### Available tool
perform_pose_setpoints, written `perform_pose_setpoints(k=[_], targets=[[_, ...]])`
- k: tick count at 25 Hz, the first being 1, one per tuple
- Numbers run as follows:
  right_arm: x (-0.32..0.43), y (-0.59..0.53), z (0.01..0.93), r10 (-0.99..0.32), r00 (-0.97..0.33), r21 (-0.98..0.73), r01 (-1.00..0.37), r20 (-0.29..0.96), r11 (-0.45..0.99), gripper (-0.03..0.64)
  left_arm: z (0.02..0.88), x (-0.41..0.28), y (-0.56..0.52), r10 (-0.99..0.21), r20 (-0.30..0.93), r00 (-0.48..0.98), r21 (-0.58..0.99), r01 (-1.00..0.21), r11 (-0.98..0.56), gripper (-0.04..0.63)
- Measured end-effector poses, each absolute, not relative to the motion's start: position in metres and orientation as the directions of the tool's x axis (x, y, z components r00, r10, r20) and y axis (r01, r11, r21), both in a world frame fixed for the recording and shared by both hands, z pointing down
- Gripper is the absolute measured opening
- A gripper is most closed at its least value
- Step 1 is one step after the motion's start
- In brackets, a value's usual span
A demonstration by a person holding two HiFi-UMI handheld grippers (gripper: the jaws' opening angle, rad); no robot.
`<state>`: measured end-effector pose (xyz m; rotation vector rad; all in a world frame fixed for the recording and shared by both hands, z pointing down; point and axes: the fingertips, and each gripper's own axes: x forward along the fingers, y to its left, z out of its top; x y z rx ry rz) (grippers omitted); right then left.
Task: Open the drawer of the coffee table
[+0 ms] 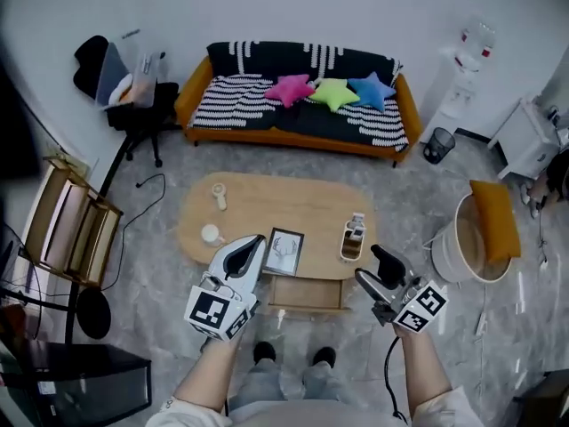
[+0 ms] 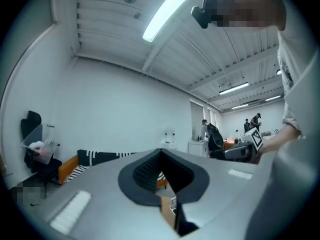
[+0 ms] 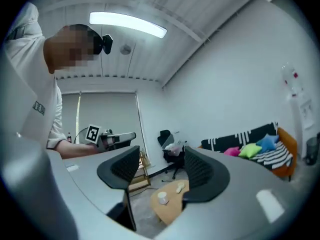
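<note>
Drawer (image 1: 307, 294) open, below, between left gripper (image 1: 254, 245), pressed together, and right gripper (image 1: 371, 267), spread empty

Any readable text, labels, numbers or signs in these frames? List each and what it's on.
No legible words anywhere.
Marker cube on the left gripper: black-and-white square pattern, no letters.
Second cube on the right gripper: the same, no letters.
Card on the coffee table: print too small to read.
Sleeve logo in the right gripper view: too blurred to read.

L claw (image 1: 256, 241) jaws shut, empty; R claw (image 1: 373, 267) jaws apart, empty. Both point level, side by side.
</note>
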<state>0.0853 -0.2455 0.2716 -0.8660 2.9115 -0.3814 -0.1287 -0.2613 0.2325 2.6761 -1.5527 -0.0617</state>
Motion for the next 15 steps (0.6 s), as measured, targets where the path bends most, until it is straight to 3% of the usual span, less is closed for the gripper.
perform_pose_setpoints(k=[6,11,15], targets=[[0.131,-0.265,0.16,-0.732,-0.68,-0.046,-0.731,-0.023,0.681,0.228,0.153,-0.117,-0.257,-0.862,-0.072,0.503,0.002,-0.864,-0.504,-0.002],[0.177,-0.267,0.125,-0.848,-0.526,-0.014,-0.849,-0.059,0.528,0.08,0.129,-0.114,-0.254,-0.856,-0.102,0.507,-0.01,-0.861,-0.509,-0.002],[0.192,-0.262,0.119,-0.872,-0.486,0.01,-0.874,-0.054,0.486,0.025,0.126,-0.111,-0.255,-0.862,-0.092,0.499,-0.006,-0.866,-0.501,-0.002]])
